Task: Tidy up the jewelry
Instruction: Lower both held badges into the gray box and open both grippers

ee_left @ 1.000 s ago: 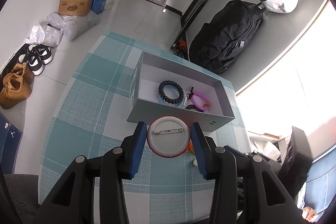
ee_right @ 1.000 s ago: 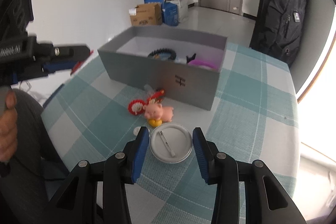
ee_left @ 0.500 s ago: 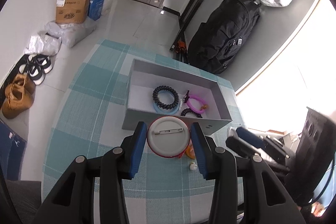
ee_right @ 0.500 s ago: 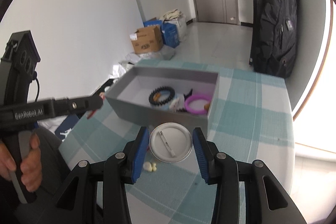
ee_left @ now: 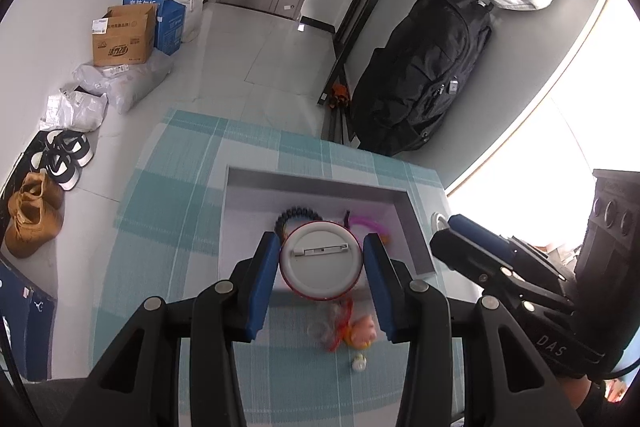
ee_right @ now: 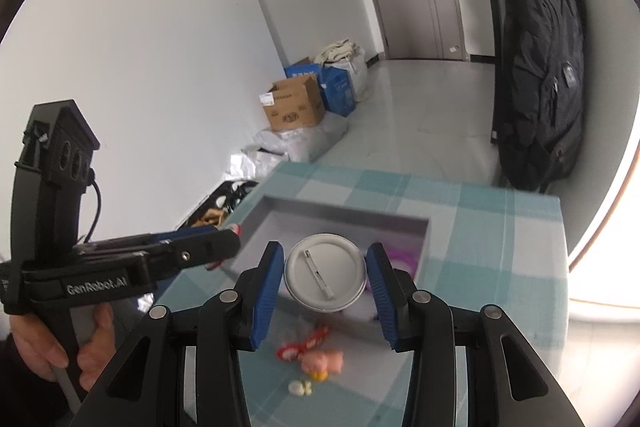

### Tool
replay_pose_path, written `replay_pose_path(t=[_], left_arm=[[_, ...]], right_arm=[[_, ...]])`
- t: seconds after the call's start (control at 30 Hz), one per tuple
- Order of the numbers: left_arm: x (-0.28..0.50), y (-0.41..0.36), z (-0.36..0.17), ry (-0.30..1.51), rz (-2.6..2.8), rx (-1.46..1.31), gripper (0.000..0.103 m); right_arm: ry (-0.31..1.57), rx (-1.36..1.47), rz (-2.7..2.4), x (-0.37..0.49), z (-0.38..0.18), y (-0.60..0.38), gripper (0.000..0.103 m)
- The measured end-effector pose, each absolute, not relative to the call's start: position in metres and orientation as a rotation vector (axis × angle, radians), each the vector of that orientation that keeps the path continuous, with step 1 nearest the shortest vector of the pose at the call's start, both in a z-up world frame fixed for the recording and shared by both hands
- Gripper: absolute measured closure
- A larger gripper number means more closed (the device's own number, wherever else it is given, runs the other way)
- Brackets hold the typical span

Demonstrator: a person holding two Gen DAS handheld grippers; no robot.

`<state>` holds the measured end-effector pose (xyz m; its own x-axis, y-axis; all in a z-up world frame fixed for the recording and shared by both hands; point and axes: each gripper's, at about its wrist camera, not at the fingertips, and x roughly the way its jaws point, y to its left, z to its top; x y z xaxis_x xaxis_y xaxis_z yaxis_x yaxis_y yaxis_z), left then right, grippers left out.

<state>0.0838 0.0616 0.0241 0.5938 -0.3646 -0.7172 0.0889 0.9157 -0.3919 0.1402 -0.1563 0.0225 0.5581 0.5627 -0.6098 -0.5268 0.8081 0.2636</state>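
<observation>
Badges (ee_left: 321, 259) (ee_right: 325, 275) pin-side up, clamped over box (ee_left: 412, 223).

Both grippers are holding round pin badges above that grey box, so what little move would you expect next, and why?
Probably opening one gripper to drop its badge in. The left gripper holds a red-rimmed badge over the grey box, where bracelets already lie. The right gripper holds a second badge above it too.
</observation>
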Motion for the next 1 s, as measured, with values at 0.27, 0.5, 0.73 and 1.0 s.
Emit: replay_pose_path(t=[0.27, 0.5, 0.73, 1.0], left_arm=[[0.111, 0.057, 0.017, 0.92, -0.271, -0.332, 0.065], [0.124, 0.053, 0.004, 0.937, -0.291, -0.339, 0.065], [0.132, 0.052, -0.002, 0.964, -0.295, -0.349, 0.065], [0.132, 0.053, -0.005, 0.955, -0.32, -0.364, 0.065]], right_arm=[[0.752, 0.123, 0.656, 0.173, 0.016, -0.158, 0.061], [0.776, 0.147, 0.668, 0.19, 0.004, -0.161, 0.061], [0.804, 0.144, 0.674, 0.2, -0.006, -0.159, 0.061], [0.827, 0.144, 0.662, 0.201, -0.012, -0.161, 0.06]])
